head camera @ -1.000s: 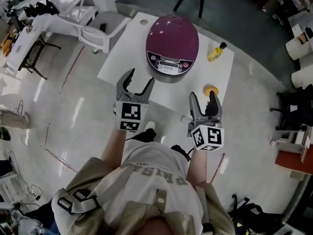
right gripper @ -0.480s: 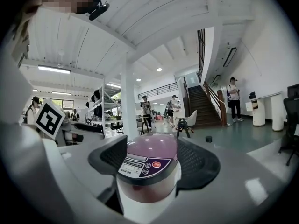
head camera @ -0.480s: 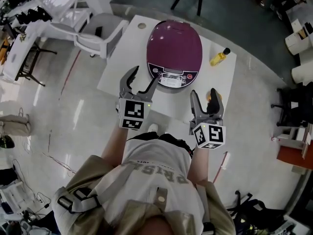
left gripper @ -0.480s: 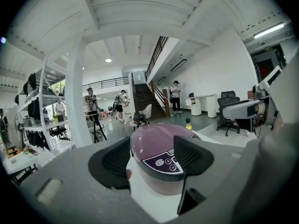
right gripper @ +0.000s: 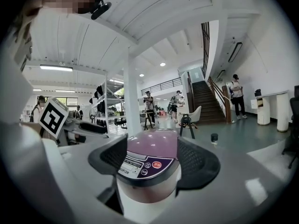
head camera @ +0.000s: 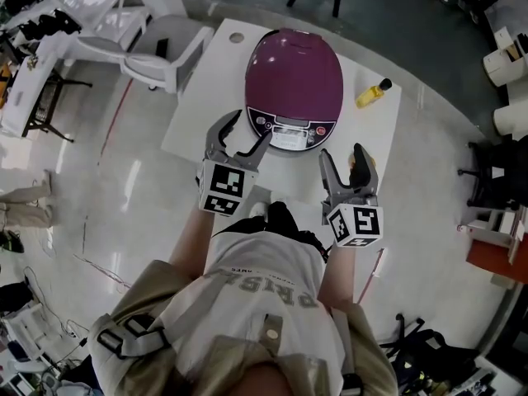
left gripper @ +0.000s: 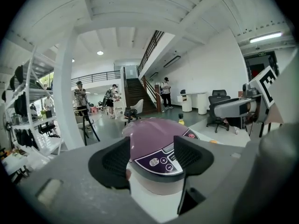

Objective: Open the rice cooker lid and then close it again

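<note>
Our left gripper [head camera: 246, 130] and right gripper [head camera: 342, 159] gape empty; we should meet the cooker [head camera: 294, 73] squarely at the table's [head camera: 206, 114] near edge.

Both arms reach forward from the torso, the left forearm [head camera: 191, 239] and the right forearm [head camera: 332, 272] bare and roughly parallel. The left gripper [head camera: 244, 130] is held a little further ahead than the right gripper [head camera: 341, 153]. Each points away from the body and tips slightly downward. Just ahead of each wrist, the left marker cube [head camera: 224, 190] and the right marker cube [head camera: 355, 225] face up toward the head camera. The left gripper's curved fingers [head camera: 219, 134] stand apart in a partly spread V, their pads pressing on nothing. The right gripper's fingers [head camera: 327, 176] are apart at much the same spread, also clamping nothing.
</note>
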A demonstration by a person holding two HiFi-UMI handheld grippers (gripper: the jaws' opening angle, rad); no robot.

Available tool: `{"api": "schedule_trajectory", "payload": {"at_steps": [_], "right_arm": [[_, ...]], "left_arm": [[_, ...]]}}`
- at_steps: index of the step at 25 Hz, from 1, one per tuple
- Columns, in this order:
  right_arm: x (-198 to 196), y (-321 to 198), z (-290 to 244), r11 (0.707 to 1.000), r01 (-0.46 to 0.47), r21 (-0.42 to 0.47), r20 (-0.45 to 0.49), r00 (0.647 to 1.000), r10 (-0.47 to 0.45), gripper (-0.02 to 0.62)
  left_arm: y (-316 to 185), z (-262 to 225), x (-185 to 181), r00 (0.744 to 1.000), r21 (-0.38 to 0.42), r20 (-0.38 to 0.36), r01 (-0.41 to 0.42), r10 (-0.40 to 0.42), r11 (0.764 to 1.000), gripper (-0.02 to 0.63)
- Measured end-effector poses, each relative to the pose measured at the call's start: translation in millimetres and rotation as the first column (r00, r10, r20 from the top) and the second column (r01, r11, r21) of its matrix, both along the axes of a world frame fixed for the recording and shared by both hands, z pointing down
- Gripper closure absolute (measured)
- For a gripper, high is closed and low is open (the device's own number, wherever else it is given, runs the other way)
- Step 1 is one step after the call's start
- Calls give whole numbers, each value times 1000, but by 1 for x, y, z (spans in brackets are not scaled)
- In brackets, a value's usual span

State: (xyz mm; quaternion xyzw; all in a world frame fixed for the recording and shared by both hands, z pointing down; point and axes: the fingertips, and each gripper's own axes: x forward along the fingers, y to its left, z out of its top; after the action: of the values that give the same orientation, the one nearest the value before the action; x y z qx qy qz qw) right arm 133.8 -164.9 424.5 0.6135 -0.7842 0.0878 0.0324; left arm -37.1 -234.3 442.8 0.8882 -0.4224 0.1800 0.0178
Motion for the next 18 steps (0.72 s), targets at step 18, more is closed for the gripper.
{"api": "schedule_trajectory", "payload": {"at_steps": [18], "right_arm": [[-44,-31,30,887,419,-194,-232,859,-457,279]], "left_arm": [[5,32,45,910,-24,303,-290,283,957,291]]}}
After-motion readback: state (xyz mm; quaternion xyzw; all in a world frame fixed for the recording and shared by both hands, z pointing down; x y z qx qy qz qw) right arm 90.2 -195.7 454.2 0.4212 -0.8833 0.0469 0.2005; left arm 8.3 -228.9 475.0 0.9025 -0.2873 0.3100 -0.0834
